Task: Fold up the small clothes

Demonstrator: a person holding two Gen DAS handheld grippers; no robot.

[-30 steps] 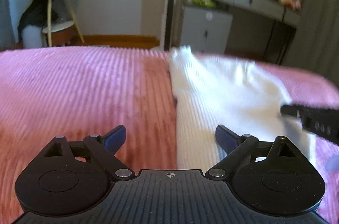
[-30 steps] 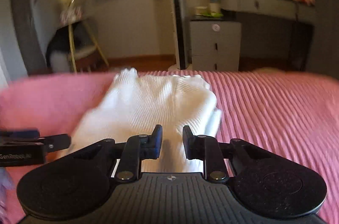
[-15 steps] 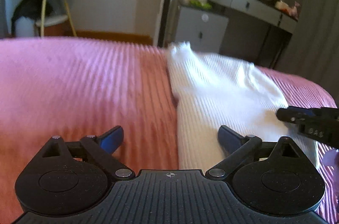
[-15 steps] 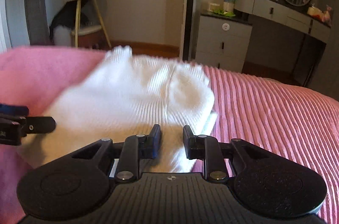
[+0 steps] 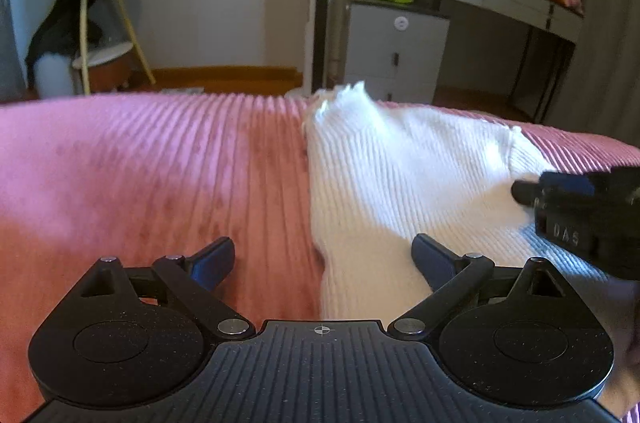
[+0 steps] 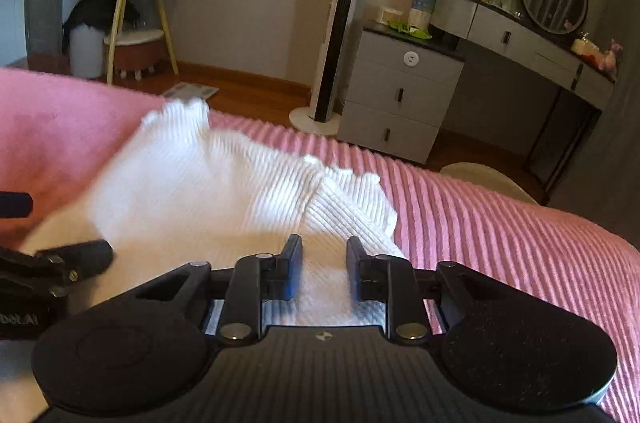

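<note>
Left wrist view showed our left tongs (image 5: 322, 257) spread wide over the white knit garment (image 5: 400, 183), gripping nothing. Our right tongs (image 6: 323, 265) stood narrow with a gap, white knit between the fingers; whether they pinched it we could not tell. That garment lay on the pink ribbed bed (image 6: 500, 243), reaching its far edge.

both wrist cameras sit low and close over the pink bed (image 5: 140, 175), facing the dresser wall, left beside right, sharing the white garment (image 6: 208, 191) between them.
</note>
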